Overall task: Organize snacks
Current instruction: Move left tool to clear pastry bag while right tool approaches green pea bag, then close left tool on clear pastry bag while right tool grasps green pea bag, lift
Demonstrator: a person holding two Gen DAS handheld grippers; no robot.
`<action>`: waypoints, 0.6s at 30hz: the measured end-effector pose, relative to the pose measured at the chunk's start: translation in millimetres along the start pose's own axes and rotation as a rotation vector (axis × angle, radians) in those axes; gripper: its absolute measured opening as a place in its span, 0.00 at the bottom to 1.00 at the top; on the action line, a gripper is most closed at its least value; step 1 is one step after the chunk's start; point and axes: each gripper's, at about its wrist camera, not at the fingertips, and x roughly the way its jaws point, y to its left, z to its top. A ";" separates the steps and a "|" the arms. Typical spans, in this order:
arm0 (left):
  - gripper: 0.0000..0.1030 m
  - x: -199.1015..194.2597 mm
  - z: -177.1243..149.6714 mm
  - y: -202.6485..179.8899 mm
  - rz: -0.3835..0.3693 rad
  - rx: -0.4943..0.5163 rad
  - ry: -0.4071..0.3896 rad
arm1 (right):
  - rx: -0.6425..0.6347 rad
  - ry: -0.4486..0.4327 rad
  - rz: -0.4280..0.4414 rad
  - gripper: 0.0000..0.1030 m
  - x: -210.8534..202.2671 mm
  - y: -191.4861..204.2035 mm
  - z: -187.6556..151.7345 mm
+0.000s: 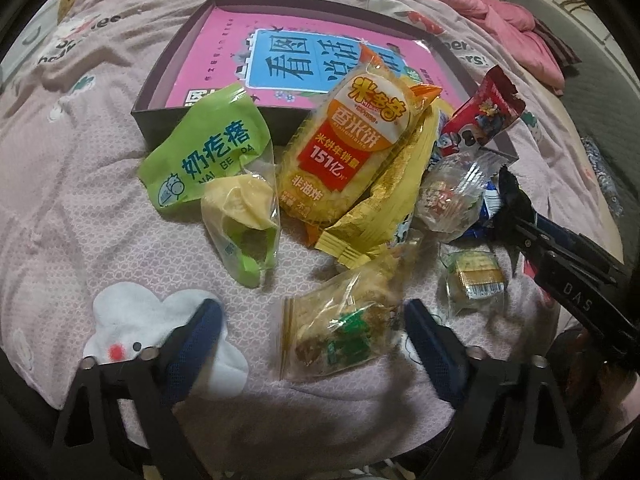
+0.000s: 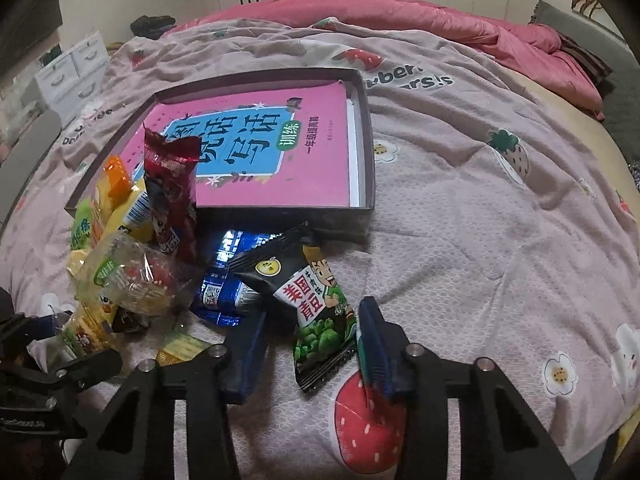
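A heap of snack packets lies on a pink bedspread in front of a shallow dark box [image 1: 200,32] holding a pink book [image 1: 224,52]. My left gripper [image 1: 312,308] stands open around a clear packet [image 1: 340,340] with green and brown contents. Its left finger is well off the packet and the right finger [image 1: 424,332] is at its edge. My right gripper [image 2: 312,312] straddles a black green-pea packet [image 2: 320,312]. Its right finger [image 2: 374,340] is against the packet, while a gap shows on the left side. The box [image 2: 368,140] lies just beyond.
The heap holds a green packet [image 1: 208,148], an orange rice-cracker packet [image 1: 352,148], a red packet [image 2: 172,184], a blue packet [image 2: 224,280] and small clear-wrapped sweets [image 1: 476,280]. A pink quilt [image 2: 480,28] is bunched at the far side. White drawers [image 2: 72,72] stand beside the bed.
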 end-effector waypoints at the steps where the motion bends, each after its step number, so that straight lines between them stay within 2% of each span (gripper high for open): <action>1: 0.77 -0.3 0.6 -0.5 -0.005 0.002 -0.004 | 0.008 -0.006 0.007 0.40 -1.1 -1.3 0.3; 3: 0.61 -2.7 0.5 -0.9 -0.020 0.006 -0.012 | 0.030 -0.010 0.026 0.38 -1.8 -5.1 0.7; 5: 0.52 -4.2 1.1 -1.5 -0.039 0.013 -0.013 | 0.048 -0.016 0.042 0.36 -3.5 -8.2 0.4; 10: 0.49 -6.9 1.9 1.8 -0.069 0.004 -0.012 | 0.104 -0.034 0.081 0.31 -8.3 -18.5 -0.3; 18: 0.46 -20.8 -2.0 13.2 -0.120 -0.012 -0.025 | 0.158 -0.060 0.118 0.27 -15.2 -27.7 -1.3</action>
